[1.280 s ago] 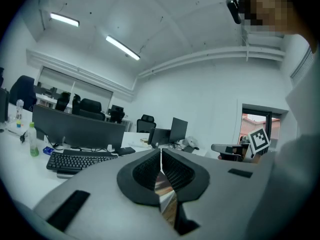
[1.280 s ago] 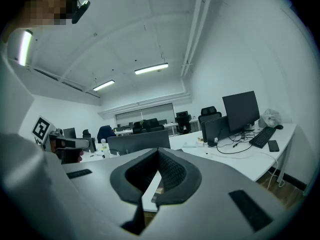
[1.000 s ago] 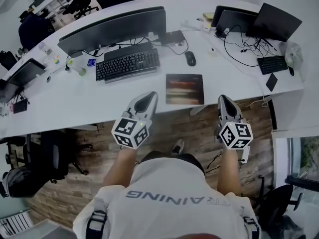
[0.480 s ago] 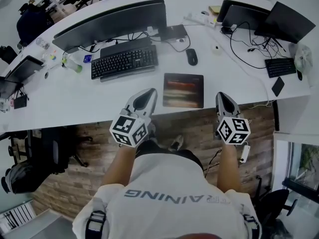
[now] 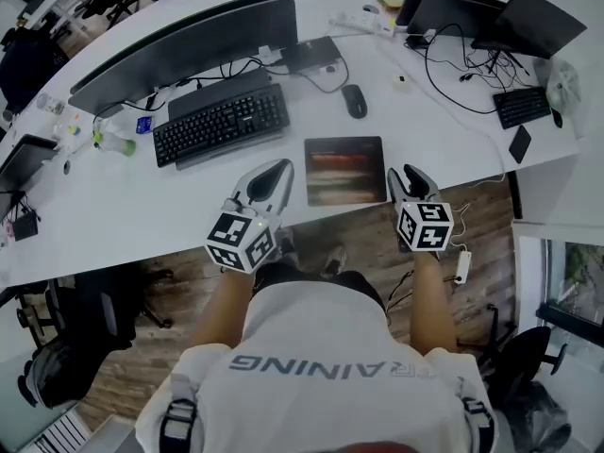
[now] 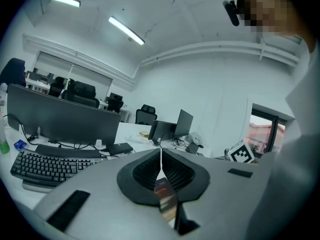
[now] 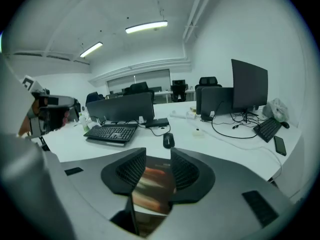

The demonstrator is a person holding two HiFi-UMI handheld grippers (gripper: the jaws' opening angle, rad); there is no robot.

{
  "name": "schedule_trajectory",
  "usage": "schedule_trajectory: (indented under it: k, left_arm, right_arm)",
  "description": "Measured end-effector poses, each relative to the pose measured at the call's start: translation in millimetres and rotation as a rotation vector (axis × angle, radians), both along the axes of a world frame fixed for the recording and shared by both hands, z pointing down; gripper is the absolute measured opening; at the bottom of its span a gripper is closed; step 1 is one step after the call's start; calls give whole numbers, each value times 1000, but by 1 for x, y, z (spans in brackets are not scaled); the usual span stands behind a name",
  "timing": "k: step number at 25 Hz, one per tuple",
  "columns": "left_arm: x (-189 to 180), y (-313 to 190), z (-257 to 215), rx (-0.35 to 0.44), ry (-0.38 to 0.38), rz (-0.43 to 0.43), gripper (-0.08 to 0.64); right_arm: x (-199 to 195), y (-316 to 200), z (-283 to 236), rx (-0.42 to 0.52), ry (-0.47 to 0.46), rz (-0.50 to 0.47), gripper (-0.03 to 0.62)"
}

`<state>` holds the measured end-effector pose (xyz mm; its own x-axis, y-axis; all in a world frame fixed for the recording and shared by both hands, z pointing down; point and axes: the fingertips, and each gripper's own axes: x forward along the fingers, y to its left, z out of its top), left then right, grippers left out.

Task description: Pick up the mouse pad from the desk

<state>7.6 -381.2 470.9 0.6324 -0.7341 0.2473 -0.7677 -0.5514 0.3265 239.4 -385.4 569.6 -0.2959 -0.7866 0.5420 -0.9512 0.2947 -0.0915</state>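
Item one, nearest: my left gripper (image 5: pixel 274 171), jaws clenched together with nothing in them, tip over the front edge of the desk (image 5: pixel 142 201), just left of the mouse pad. Item two: my right gripper (image 5: pixel 407 174), jaws part-way apart and opening, empty, at the desk edge just beside the pad's right side. In the right gripper view the pad shows in the gap between the jaws, but beyond them and untouched. Item three, the task's thing: the mouse pad (image 5: pixel 344 170), dark with a blurred reddish band, lying flat on the desk close to its front edge, between my two grippers, with no corner raised. Item four: a mouse (image 5: pixel 354 100), behind the pad and clear of it. Item five: a black keyboard (image 5: pixel 222 121), back and to the left. Item six: a wide monitor (image 5: pixel 189 47) behind the keyboard. Item seven, farthest right: laptops (image 5: pixel 444 12) and loose cables. Status as I judge it: approach made, grasp not begun. Left to do: close on an edge of the pad and lift it off the desk. It lies thin and flat, so catching an edge is the hard part.
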Motion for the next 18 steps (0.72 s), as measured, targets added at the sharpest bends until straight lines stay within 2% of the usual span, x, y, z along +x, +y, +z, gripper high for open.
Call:
schedule_trajectory:
  k: [2, 7, 14, 18]
  left_arm:
    - [-3, -4, 4, -9, -2, 8, 37]
    - [-11, -7, 16, -40, -11, 18, 37]
    - [-15, -9, 32, -79, -26, 18, 37]
    - [-14, -11, 39, -93, -34, 17, 37]
  right_arm:
    - [-6, -4, 25, -54, 42, -19, 216]
    - [-14, -8, 92, -187, 118, -38, 331]
    - [-15, -7, 178, -363, 150, -46, 396]
    - [-14, -7, 201, -422, 151, -19, 419]
